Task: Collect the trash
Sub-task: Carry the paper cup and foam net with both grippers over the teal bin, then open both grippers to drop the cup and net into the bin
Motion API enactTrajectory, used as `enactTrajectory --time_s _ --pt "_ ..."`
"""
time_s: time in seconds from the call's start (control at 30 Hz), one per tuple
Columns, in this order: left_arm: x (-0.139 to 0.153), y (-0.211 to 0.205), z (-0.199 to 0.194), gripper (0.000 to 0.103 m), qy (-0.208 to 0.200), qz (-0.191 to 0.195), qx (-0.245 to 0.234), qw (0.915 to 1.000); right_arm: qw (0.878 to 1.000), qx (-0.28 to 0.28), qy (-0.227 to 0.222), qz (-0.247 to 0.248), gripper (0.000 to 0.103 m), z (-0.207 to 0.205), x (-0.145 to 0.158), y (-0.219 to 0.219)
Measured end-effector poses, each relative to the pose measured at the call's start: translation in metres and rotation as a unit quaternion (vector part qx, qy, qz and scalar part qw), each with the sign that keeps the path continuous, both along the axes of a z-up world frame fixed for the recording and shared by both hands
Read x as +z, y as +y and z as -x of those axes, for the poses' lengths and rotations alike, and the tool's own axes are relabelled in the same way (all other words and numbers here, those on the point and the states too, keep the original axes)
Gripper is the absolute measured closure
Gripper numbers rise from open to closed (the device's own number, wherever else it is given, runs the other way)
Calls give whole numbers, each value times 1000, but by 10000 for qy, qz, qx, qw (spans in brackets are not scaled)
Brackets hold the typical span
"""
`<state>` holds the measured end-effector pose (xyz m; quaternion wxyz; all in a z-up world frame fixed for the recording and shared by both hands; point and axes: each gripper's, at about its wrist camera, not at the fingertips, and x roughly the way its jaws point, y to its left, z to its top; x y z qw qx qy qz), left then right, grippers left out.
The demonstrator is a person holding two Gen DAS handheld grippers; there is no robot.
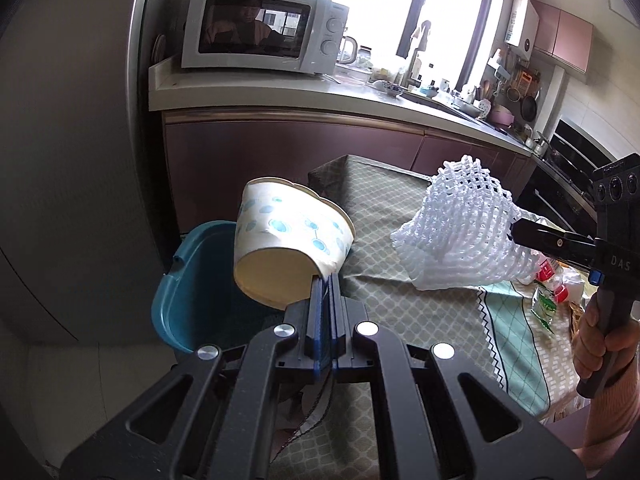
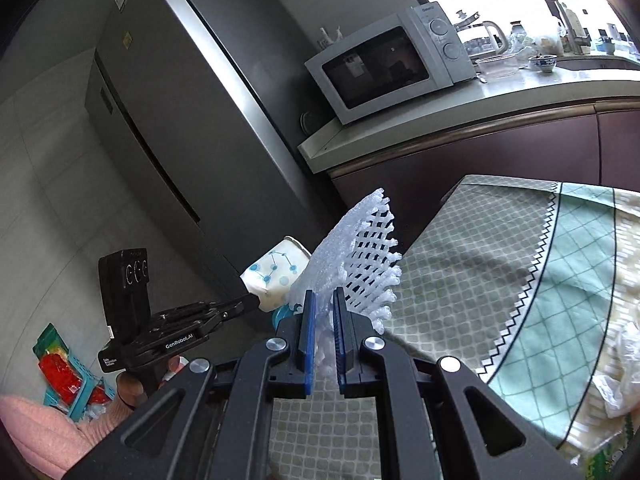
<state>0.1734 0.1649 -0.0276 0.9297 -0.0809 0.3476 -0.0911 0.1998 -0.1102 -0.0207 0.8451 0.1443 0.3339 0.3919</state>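
Note:
My left gripper [image 1: 325, 280] is shut on the rim of a white paper cup [image 1: 290, 236] with blue dots, held tipped on its side above a teal bin [image 1: 192, 296] beside the table's corner. The same cup [image 2: 274, 276] shows in the right wrist view, pinched by the left gripper [image 2: 256, 302]. My right gripper [image 2: 324, 298] is shut on a white foam mesh sleeve [image 2: 356, 256], which fans up over the table edge. In the left wrist view that foam sleeve [image 1: 460, 228] hangs from the right gripper [image 1: 514, 234], to the right of the cup.
A table [image 1: 420, 312] with a green patterned cloth lies below both grippers. Bottles with red caps [image 1: 550, 292] and plastic wrap [image 2: 618, 380] lie on its right side. A grey fridge [image 2: 188, 120], a microwave [image 1: 260, 32] on the counter and a floor basket [image 2: 64, 376] surround it.

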Motion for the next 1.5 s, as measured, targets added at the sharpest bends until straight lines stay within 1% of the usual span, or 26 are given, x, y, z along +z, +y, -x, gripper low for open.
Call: enactTrajectory --time_s 0.3,0.5,0.83,0.97,1.03,1.07,1.17,1.23,1.33,1.4,1.5 --pt "-29 21 -15 100 314 6 225 9993 9987 186 293 376 95 -32 -17 52" --pt "-51 28 -29 100 552 -52 309 9980 9964 242 371 726 95 -48 -26 83" --pt "-85 27 -53 101 900 -167 367 9951 9872 319 578 1455 95 -66 -56 134" --pt "-97 29 -63 101 1013 -161 383 9940 9837 394 655 1629 93 -74 -65 149" --pt "-101 29 -65 101 1054 -124 394 9936 9819 434 733 1690 93 -79 -70 155" --pt "-101 29 -65 101 1056 -109 403 9935 9813 449 766 1709 91 -81 -72 158" --pt "-102 28 -64 101 1009 -58 412 9940 9800 468 884 1722 89 -86 -79 162" --pt "-101 29 -62 101 960 -84 428 9944 9794 454 958 1718 84 -89 -84 163" --pt "-98 30 -57 100 910 -94 435 9949 9799 432 952 1697 81 -91 -85 165" --pt "-95 28 -55 100 869 -120 433 9952 9814 397 911 1643 75 -91 -84 164" --pt "-90 25 -50 100 797 -122 412 9959 9834 368 880 1544 75 -88 -81 157"
